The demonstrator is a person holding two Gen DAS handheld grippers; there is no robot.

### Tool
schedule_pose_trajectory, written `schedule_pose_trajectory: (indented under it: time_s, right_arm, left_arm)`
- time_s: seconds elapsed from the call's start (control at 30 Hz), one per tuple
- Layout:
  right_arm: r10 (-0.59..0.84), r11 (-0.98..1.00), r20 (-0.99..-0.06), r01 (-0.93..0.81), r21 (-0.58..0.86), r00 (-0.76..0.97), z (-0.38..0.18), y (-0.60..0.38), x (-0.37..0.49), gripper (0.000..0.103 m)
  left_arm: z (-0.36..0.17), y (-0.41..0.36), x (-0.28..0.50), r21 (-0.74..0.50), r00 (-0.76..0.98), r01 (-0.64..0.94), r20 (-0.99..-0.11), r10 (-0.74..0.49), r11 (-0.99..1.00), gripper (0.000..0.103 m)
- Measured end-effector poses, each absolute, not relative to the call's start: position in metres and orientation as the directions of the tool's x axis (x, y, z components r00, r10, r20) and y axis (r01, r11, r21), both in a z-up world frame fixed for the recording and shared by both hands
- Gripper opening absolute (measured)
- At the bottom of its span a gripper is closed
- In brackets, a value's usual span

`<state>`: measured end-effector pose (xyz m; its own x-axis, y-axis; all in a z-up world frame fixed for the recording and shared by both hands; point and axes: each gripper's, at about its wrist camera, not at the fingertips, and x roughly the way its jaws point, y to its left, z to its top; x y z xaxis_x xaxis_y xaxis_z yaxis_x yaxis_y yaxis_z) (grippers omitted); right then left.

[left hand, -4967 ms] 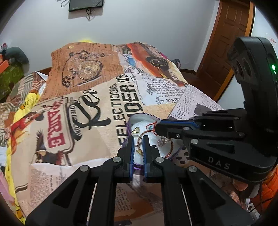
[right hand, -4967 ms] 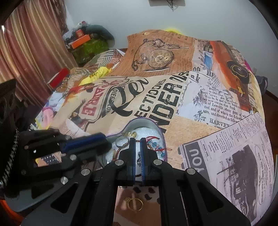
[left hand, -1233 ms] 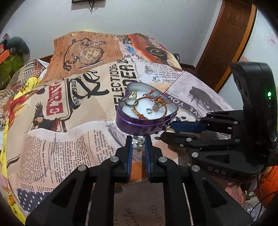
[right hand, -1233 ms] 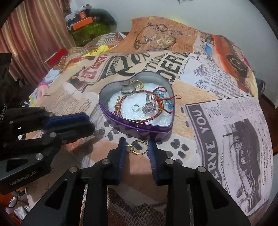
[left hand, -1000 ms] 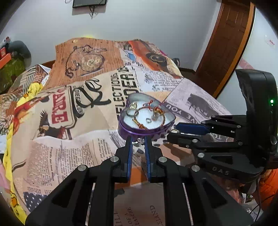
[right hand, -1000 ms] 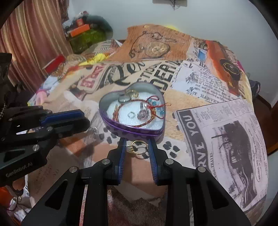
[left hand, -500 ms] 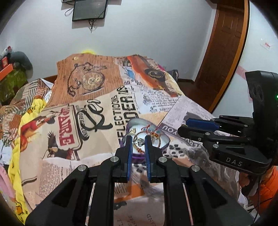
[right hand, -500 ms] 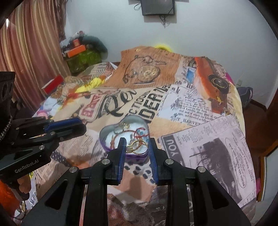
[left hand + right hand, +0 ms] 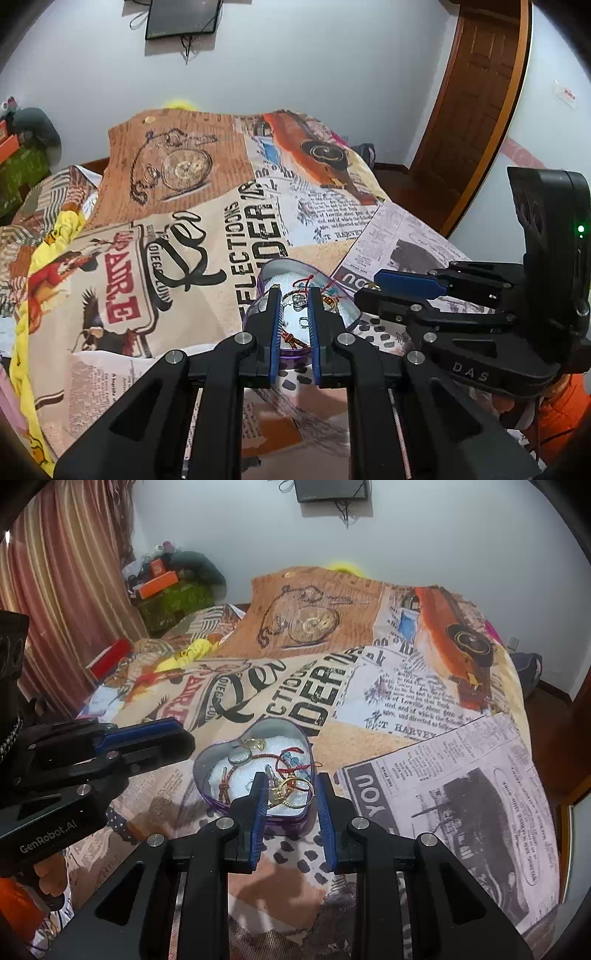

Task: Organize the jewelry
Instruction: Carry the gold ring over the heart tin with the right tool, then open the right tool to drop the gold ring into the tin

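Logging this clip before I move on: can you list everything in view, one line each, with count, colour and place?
Heart-shaped purple metal tin: one, white lining, on the bedspread, holding jewelry.
Gold hoop earrings: seemingly a linked pair, gold, between the right gripper's fingers, over the tin.
Small silver earring: one, silver, between the left gripper's fingers.
Red cord bracelet: one, red with blue beads, inside the tin.
Newspaper-print bedspread: one, tan, white and orange, covering the bed.
Dark wall screen: one, black, on the white wall.
Brown wooden door: one, far right in the left view.
Striped curtain: one, red-brown, left in the right view.
Left gripper: black, blue pads.
Right gripper: same build.
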<state>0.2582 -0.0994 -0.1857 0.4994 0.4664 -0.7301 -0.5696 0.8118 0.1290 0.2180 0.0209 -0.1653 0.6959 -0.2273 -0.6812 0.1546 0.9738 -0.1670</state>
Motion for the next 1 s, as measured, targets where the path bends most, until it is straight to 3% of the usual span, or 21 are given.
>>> schedule_pose_trajectory:
  time_s: [0.93, 1.0]
  right_arm:
    - [0.46, 0.792, -0.767, -0.597, 0.127, 0.447, -0.201, -0.09, 0.268, 0.024]
    - [0.461, 0.794, -0.767, -0.594, 0.131, 0.447, -0.199, -0.092, 0.267, 0.031]
  left_arm:
    - [-0.19, 0.022, 0.237, -0.199, 0.642, 0.143, -0.727, -0.244, 0.97, 0.012]
    - [-0.186, 0.024, 0.234, -0.198, 0.647, 0.138, -0.723, -0.24, 0.97, 0.012]
